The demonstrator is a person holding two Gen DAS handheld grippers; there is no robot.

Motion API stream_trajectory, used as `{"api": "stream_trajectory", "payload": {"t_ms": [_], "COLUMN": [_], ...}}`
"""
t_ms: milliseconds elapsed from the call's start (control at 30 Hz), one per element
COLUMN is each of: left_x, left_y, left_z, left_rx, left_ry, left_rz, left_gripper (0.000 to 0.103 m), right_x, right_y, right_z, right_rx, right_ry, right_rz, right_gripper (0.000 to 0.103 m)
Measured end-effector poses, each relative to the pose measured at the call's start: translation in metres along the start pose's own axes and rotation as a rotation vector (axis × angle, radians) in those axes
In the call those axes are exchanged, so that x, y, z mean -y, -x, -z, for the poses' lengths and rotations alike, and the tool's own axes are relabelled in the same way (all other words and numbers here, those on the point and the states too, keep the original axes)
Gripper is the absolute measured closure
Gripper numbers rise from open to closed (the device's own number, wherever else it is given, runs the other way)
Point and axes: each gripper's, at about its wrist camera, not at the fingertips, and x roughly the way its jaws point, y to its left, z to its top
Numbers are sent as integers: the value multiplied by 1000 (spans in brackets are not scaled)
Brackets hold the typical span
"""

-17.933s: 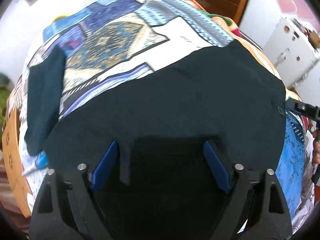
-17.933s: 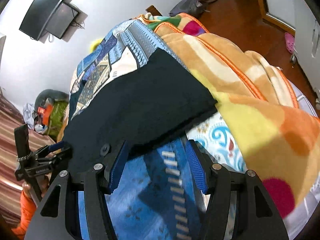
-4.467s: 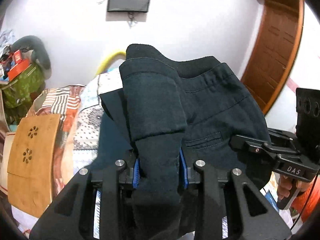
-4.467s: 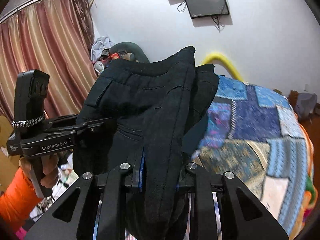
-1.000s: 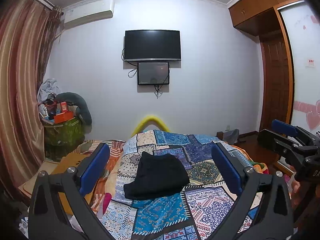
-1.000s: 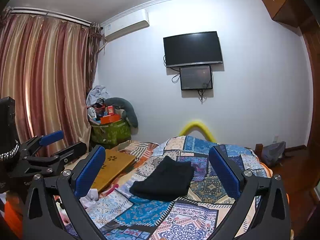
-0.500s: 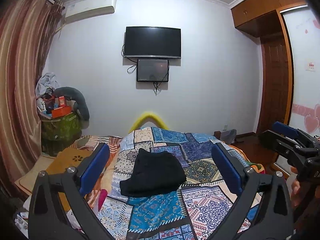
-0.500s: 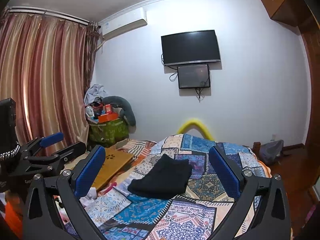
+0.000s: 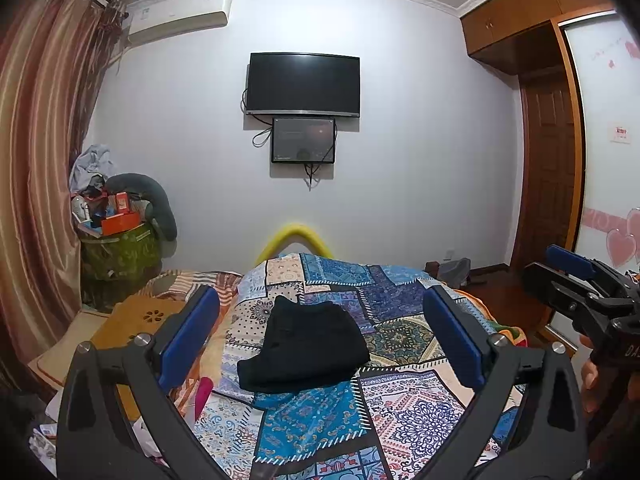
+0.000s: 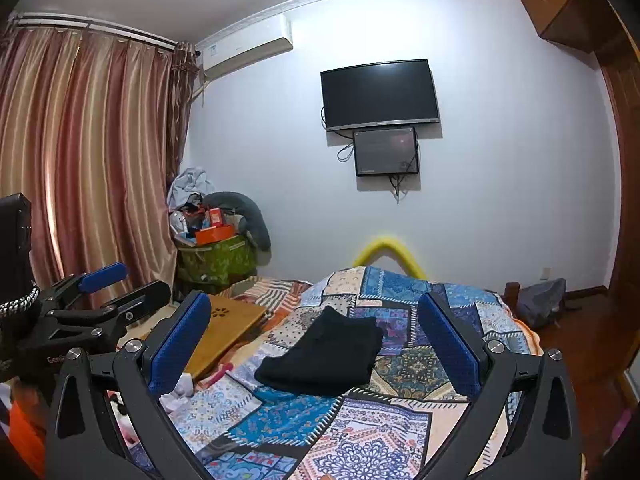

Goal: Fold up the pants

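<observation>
Your pants (image 9: 304,346) lie folded on the bed (image 9: 400,412); keep both hand-held grippers wide and empty, left hand-held gripper (image 9: 320,340) and right hand-held gripper (image 10: 316,344), and stay clear.

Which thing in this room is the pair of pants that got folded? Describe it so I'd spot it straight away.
Find the bed with the blue patchwork quilt below the wall-mounted TV. On the quilt's middle lies a compact, flat bundle, the folded pants. It is the only plain black thing on that busy, many-coloured cover.
</observation>
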Motion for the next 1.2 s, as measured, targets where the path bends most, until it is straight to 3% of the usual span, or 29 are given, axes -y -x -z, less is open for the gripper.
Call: {"api": "stream_trajectory", "payload": {"t_ms": [1200], "left_x": [7], "left_y": [-2], "left_z": [3], "left_rx": [-24], "left_ry": [0], "left_rz": [50], "left_gripper": [0], "right_x": [1], "right_y": [-1], "right_z": [3], "right_rx": [-11], "right_ry": [-17], "right_rz": [8], "right_gripper": [0]}}
